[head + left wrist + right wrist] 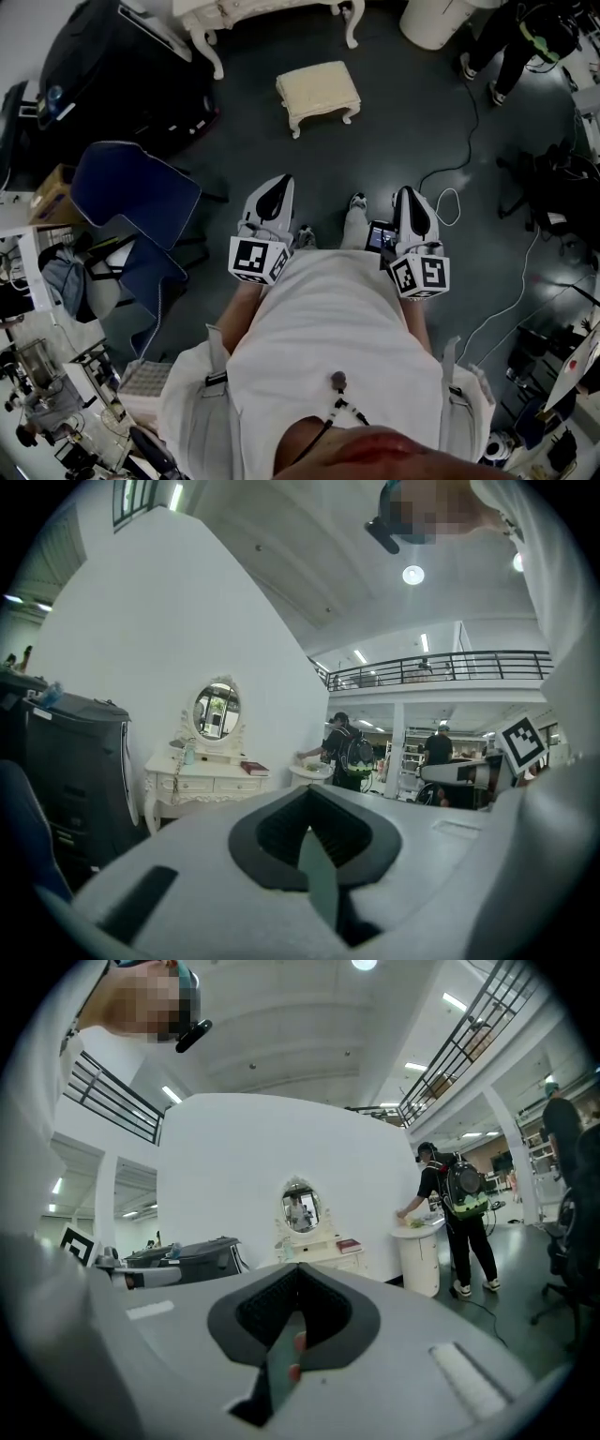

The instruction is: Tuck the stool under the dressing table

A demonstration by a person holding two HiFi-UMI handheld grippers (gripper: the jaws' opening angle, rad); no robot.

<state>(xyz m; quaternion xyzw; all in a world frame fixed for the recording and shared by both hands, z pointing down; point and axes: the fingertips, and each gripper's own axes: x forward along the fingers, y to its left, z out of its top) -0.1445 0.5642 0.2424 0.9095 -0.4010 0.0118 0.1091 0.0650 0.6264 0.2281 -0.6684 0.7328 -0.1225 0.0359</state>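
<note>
Cream padded stool (pixel 319 92) stands clear of the dressing table (pixel 225 13), well ahead. Left gripper (pixel 277 186) and right gripper (pixel 409 197): jaws pressed together, empty. Judged light and rigid; push at the frame's near edge.

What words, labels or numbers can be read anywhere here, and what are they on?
No words or numbers can be read in any view.
The left marker cube on the left gripper: black-and-white squares, no letters.
The right marker cube on the right gripper: the same.
The red book on the dressing table: too small to read.
The small screen: too blurred to read.
</note>
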